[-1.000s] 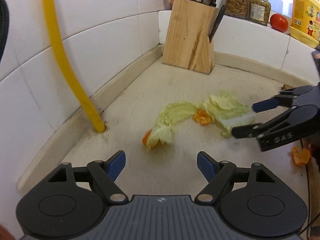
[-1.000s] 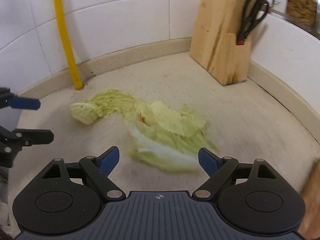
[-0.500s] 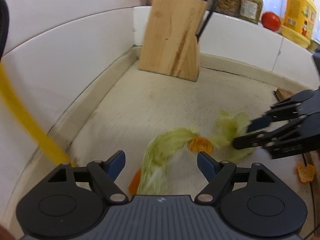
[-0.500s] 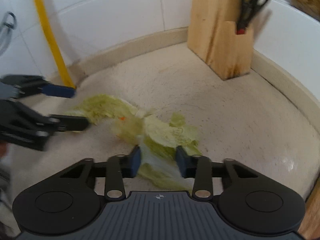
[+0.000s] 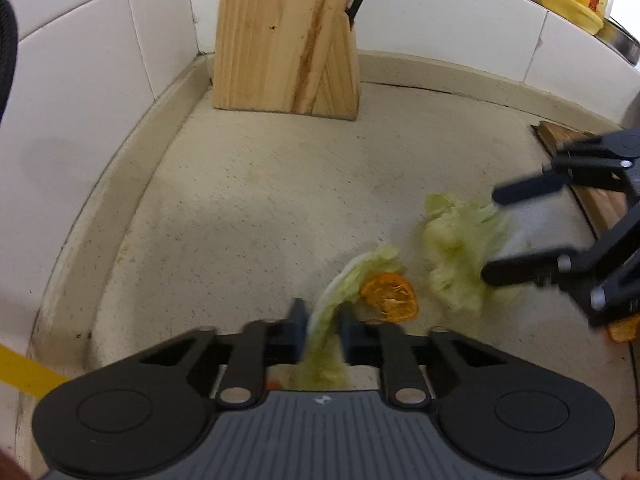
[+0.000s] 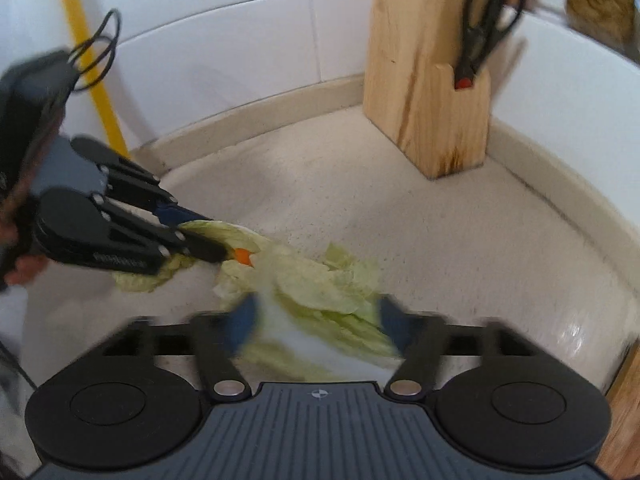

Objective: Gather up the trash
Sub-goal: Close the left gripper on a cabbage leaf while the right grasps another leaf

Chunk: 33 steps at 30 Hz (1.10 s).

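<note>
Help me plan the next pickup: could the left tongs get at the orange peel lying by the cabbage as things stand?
Probably not right away. The left tongs are shut on a cabbage leaf. The orange peel lies uncovered just right of them, so the way looks free once they let go.

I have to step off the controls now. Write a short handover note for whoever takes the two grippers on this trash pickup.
Left gripper: shut on a cabbage leaf, low over the counter.
Right gripper: jaws apart around a bigger cabbage clump; blurred, so contact is unclear.
An orange peel lies beside the left leaf. Another peel sits at the right edge of the left view.
Done: one leaf gripped. No bin is in view.
Left: secure the clump, carry both off, then collect the peels.
</note>
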Tool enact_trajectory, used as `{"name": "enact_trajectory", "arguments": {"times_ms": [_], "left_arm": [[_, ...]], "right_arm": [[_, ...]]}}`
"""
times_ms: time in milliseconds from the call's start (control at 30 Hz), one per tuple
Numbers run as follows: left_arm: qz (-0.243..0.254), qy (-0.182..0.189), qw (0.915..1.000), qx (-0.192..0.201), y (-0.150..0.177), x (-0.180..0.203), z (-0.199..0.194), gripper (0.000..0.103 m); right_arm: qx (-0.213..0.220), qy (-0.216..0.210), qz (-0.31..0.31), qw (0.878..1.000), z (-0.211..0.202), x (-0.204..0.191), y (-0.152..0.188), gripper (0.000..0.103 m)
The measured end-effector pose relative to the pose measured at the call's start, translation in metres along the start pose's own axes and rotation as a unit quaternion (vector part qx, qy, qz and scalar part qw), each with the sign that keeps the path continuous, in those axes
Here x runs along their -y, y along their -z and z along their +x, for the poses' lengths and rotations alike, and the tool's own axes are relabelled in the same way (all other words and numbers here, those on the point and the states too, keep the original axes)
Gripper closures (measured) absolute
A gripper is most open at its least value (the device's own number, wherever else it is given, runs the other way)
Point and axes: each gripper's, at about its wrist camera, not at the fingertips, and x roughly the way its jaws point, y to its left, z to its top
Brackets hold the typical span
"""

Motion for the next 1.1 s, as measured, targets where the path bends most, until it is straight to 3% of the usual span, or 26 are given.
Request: {"name": "enact_trajectory", "arguments": {"times_ms": [100,200,267,367,433,533,600,633,733,767,900,1000,1067,1100], "left_arm": [[-0.023,0.021,0.9995,0.001,0.000,-0.004,-0.004,0.095],[-0.048,0.041,0.9980,0.008,0.000,-0.007,-0.008,0.095],[-0.057,0.053,0.9969,0.009,0.000,-0.006,-0.012,0.095],[-0.066,0.068,0.9953,0.017,-0.003,-0.003,-0.017,0.095],[-0.070,0.071,0.9947,0.026,-0.006,-0.001,-0.023,0.096],[-0.085,0.085,0.9919,0.040,-0.005,-0.003,-0.035,0.096],[-0.097,0.093,0.9897,0.049,-0.001,-0.004,-0.043,0.096],[-0.099,0.092,0.9894,0.052,0.000,-0.003,-0.046,0.096],[-0.114,0.098,0.9870,0.057,0.007,-0.002,-0.052,0.096],[-0.118,0.099,0.9864,0.058,0.008,-0.001,-0.053,0.096],[-0.135,0.101,0.9839,0.057,0.018,-0.001,-0.054,0.096],[-0.148,0.100,0.9824,0.056,0.025,-0.002,-0.055,0.096],[-0.155,0.101,0.9809,0.058,0.028,-0.001,-0.057,0.095],[-0.159,0.102,0.9802,0.060,0.030,-0.001,-0.058,0.095]], "right_arm": [[-0.012,-0.001,-0.018,1.000,0.010,0.001,0.002,0.020],[-0.031,-0.003,-0.004,0.999,0.018,0.005,0.003,0.033],[-0.043,0.005,0.006,0.999,0.014,0.007,0.000,0.070],[-0.053,-0.013,0.050,0.997,0.006,0.022,0.003,0.088],[-0.047,-0.019,0.072,0.996,-0.004,0.028,0.006,0.092],[-0.029,-0.024,0.067,0.997,-0.022,0.028,0.011,0.091],[-0.018,-0.040,0.035,0.998,-0.027,0.024,0.010,0.080],[-0.012,-0.052,0.024,0.998,-0.027,0.022,0.009,0.072],[-0.027,-0.056,-0.040,0.997,-0.011,0.012,0.000,0.017],[-0.032,-0.053,-0.065,0.996,-0.003,0.007,-0.001,0.015],[-0.065,-0.058,-0.095,0.992,0.029,-0.002,-0.004,0.018],[-0.056,-0.037,-0.098,0.993,0.028,-0.009,-0.001,0.026],[-0.063,-0.026,-0.079,0.995,0.022,-0.009,-0.002,0.054],[-0.069,-0.021,-0.065,0.995,0.018,-0.008,-0.002,0.060]]}}
